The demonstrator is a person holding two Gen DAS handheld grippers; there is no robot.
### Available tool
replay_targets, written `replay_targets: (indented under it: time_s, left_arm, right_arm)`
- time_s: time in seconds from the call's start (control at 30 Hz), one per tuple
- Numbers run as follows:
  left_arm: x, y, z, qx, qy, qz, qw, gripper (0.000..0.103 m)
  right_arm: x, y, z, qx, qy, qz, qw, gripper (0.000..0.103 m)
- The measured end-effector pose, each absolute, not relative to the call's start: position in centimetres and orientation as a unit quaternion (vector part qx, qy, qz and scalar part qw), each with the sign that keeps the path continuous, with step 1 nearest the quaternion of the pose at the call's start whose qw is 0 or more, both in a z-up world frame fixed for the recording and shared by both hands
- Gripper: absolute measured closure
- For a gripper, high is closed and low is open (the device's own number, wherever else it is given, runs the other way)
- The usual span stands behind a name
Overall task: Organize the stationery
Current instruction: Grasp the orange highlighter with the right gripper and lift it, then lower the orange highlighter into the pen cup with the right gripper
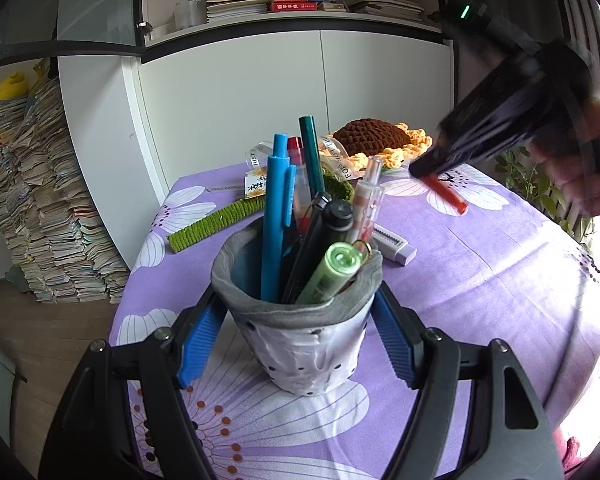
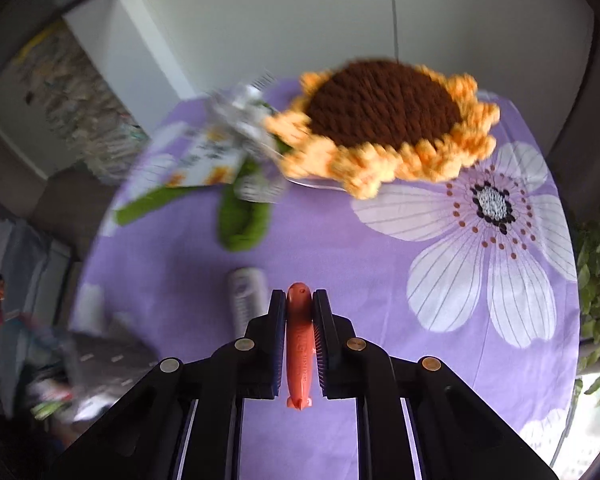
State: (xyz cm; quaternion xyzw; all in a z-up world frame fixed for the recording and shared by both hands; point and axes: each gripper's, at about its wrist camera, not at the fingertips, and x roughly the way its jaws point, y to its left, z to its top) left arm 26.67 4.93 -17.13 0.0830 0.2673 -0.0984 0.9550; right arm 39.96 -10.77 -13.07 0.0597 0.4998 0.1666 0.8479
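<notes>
A grey-and-white fabric pen holder point(image 1: 300, 344) stands on the purple flowered tablecloth point(image 1: 480, 280). My left gripper point(image 1: 298, 320) is shut on it, with a blue pad pressed against each side. It holds a blue pen point(image 1: 274, 216), a green highlighter point(image 1: 332, 272), a teal pencil point(image 1: 310, 152) and other pens. To the upper right, my blurred right gripper point(image 1: 424, 170) points down at the table, shut on a red pen point(image 1: 448, 194). In the right wrist view the red pen point(image 2: 299, 344) lies lengthwise between the shut jaws of the right gripper point(image 2: 299, 300), above the cloth.
A white correction-tape case point(image 1: 394, 246) lies behind the holder. A crocheted sunflower point(image 2: 384, 116) with a green stem point(image 1: 216, 220) and ribbons sits at the table's far side. A potted plant point(image 1: 532, 184) stands beyond the right edge. Stacked papers point(image 1: 40, 200) rise from the floor at left.
</notes>
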Motion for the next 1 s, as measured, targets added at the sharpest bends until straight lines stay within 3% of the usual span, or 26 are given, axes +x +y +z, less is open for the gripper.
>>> replay_targets:
  time_s: [0.2,0.37,0.73,1.0]
  left_arm:
    - [26.6,4.9,-17.1,0.083,0.267,-0.097,0.955,0.031]
    - [26.6,5.0,-17.1,0.083,0.268,-0.097,0.955,0.031]
    - [26.8,5.1,-17.0,0.082,0.268,-0.103,0.954,0.031]
    - [26.8,5.1,-17.1,0.081,0.268,-0.104,0.954,0.031]
  right_arm:
    - [33.5,-7.8,-5.4,0.063,0.401,0.282,0.869,0.089]
    - [30.5,-4.6,-2.5,0.068,0.327,0.365,0.869,0.089]
    - [33.8,0.1,-8.1,0.103,0.351,0.430,0.825,0.089]
    - [33.1,-0.5,-8.8,0.102,0.334,0.430,0.832,0.089]
